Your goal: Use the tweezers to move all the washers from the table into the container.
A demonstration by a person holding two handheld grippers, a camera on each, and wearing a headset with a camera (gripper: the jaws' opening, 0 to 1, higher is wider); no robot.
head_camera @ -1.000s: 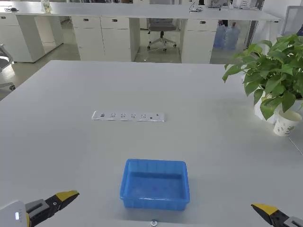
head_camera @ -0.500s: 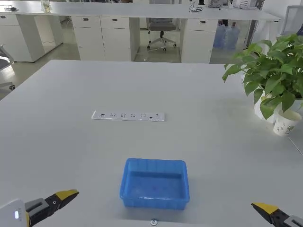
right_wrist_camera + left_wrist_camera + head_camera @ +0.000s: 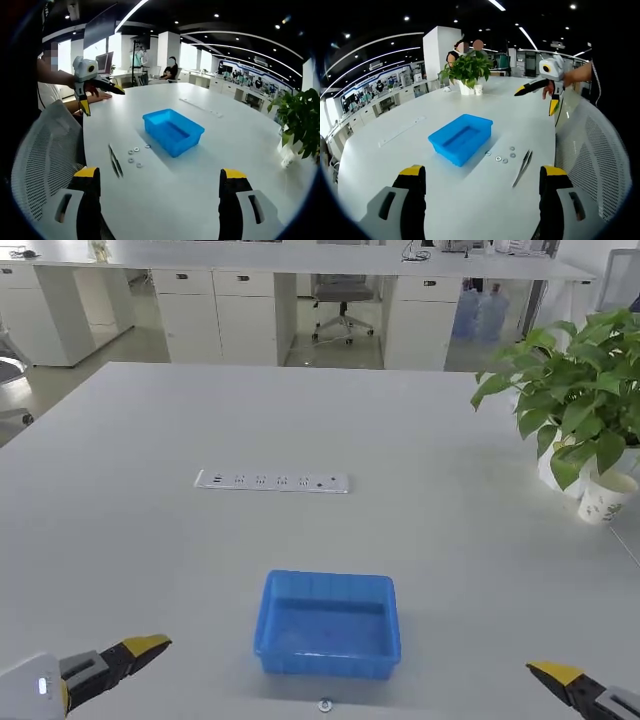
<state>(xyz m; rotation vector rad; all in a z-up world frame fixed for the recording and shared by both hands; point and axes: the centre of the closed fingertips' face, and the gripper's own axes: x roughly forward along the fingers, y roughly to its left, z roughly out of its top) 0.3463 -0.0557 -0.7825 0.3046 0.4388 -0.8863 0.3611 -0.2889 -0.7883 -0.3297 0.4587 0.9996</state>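
Head view looks down on a wide white table [image 3: 450, 570]. At its right edge stands a leafy green potted plant [image 3: 575, 400], and a white power strip [image 3: 272, 481] lies towards the middle. Close to the near edge sits a blue rectangular plastic container [image 3: 327, 625], which looks empty.

In its own view the left gripper [image 3: 482, 172] hovers over the near-left part of the table with its yellow-tipped jaws spread wide and nothing between them. The right gripper [image 3: 160, 172] hovers on the opposite side, equally wide and empty.

A pair of slim metal tweezers [image 3: 523, 167] lies flat along the near edge, apart from the container. Between them and the container's near wall are the small silver metal washers [image 3: 498, 158], five as far as I can count, scattered loosely on the table.

No step looks begun: the tweezers are untouched and every washer is on the table. The next move calls for one gripper to come down to the near edge, line its jaws across the thin tweezers and close on them squarely, so they can be squeezed over a washer.
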